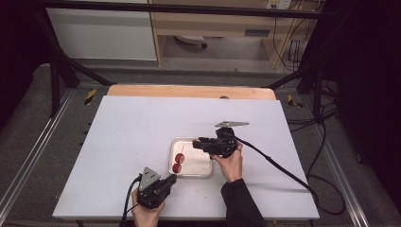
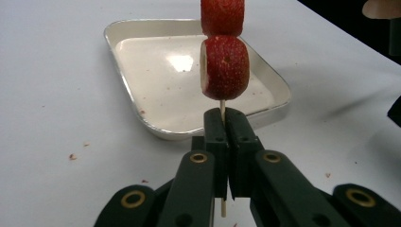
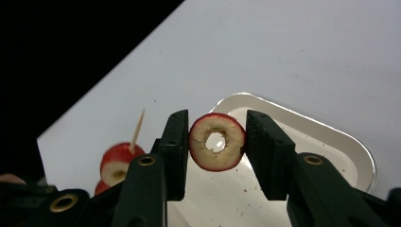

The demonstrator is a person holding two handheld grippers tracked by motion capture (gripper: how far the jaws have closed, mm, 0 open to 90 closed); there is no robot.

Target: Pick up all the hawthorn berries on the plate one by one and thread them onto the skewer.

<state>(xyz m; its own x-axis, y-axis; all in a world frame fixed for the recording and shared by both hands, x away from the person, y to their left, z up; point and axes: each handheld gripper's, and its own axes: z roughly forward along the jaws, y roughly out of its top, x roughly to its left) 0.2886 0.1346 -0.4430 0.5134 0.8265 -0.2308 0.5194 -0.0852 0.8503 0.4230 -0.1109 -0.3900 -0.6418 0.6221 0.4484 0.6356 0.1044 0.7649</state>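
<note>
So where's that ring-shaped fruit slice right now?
In the right gripper view, the cored fruit ring sits between the right tongs, above the metal tray, right of the skewer.

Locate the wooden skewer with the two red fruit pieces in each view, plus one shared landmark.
High view: skewer over the left part of the metal tray, running up from the left gripper.
Left gripper view: skewer centre, upright, clamped between the jaws, two fruit pieces above.
Right gripper view: skewer lower left, tip bare, blurred, left of that gripper's left jaw.
Shared landmark: the tray.
</note>
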